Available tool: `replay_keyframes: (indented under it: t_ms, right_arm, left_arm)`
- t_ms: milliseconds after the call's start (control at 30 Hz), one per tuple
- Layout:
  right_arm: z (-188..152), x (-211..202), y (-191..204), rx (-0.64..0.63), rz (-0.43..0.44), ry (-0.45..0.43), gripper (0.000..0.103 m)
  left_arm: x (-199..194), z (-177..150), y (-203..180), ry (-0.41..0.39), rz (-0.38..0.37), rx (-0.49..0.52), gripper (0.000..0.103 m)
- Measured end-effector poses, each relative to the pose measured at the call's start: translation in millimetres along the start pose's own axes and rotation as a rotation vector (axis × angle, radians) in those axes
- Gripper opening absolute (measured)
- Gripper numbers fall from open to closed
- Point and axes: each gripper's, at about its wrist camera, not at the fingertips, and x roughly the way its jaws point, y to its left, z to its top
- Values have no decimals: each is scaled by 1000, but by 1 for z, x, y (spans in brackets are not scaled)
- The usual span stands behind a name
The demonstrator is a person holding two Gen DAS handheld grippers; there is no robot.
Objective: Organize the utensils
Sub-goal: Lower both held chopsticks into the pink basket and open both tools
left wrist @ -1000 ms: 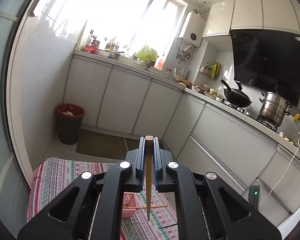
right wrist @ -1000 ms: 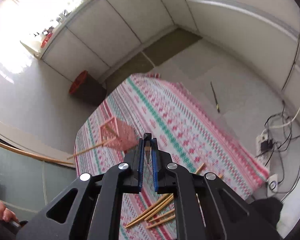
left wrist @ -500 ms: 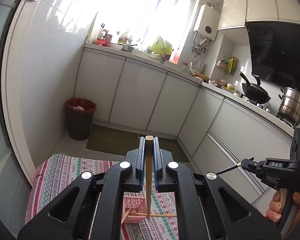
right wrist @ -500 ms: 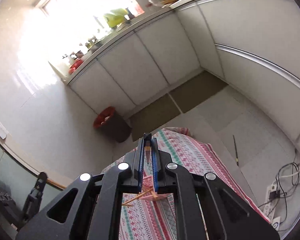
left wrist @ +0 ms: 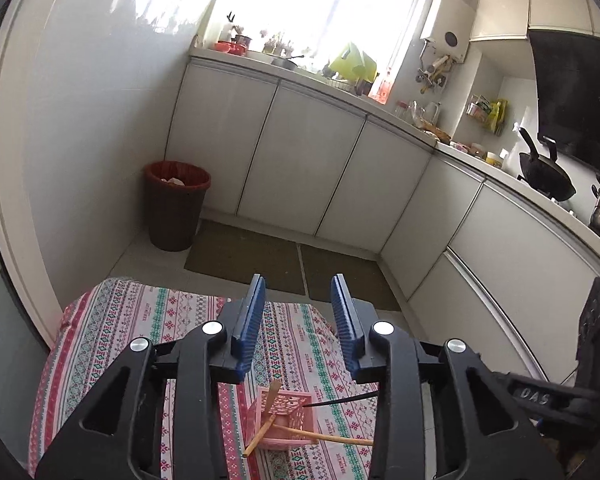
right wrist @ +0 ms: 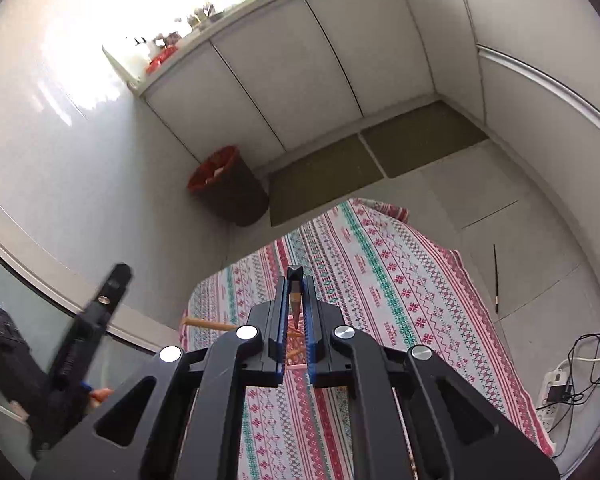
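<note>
My left gripper [left wrist: 298, 300] is open and empty above a pink slotted basket [left wrist: 284, 418] on the patterned tablecloth [left wrist: 112, 328]. Two wooden chopsticks [left wrist: 260, 432] lean in and across the basket. My right gripper [right wrist: 295, 286] is shut on a dark-tipped chopstick [right wrist: 295, 300]; its thin dark tip [left wrist: 340, 400] reaches the basket's right rim in the left wrist view. The basket is mostly hidden behind the right gripper's fingers in the right wrist view.
A red-lined trash bin [left wrist: 176, 204] stands on the floor by white cabinets [left wrist: 300, 168]. A dark chopstick [right wrist: 496, 276] lies on the floor right of the table. A power strip [right wrist: 556, 392] with cables lies at the right. The other gripper's body [right wrist: 80, 352] shows at the left.
My left gripper has opened and let go of the wooden chopstick, which now rests in the pink basket. My right gripper has brought its dark chopstick to the basket.
</note>
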Motion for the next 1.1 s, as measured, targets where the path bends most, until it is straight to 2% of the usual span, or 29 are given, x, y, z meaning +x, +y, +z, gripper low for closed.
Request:
replay_keyframes:
  t_ms: [133,300,400,467,600,700,800,833,867,900,967,1100]
  right_arm:
    - [-6,19,3,-20,-21,27,7]
    - [-9,39,17,-56,-31,42,7]
    - [-10,48,25,-79,-50,54,16]
    - [-13,45,30,-98,-61,38,29]
    - [-20,32,34,-138,-103,-2,33]
    - [-27,20,33,-149,-130,-18,34]
    - [-37,6,32,-162,-172,-51,35]
    - [-41,1,32,-164,-180,-60,50]
    - [-44,-4,31,-156,-178,-72,69]
    - [-48,-11,28,-139,-172,-95,73]
    - [-54,-22,27,-133,-177,-124,74]
    - [-67,-39,26,-151,-210,-162,75]
  left_arm:
    - [-21,10,7,-46,13,-16,40]
    - [-35,17,14,-65,21,-30,45]
    - [-36,17,12,-51,31,-9,47]
    - [-38,15,10,-39,50,14,50]
    - [-40,10,5,-14,64,54,58]
    - [-45,5,0,-4,90,79,68]
    - [-51,-1,-3,5,115,110,69]
    - [-52,-2,-4,10,124,119,70]
    - [-54,-5,-5,16,136,131,72]
    - [-56,-8,-6,21,146,140,76]
    - [-61,-14,-7,30,165,157,79]
    - [-68,-31,-11,57,191,213,80]
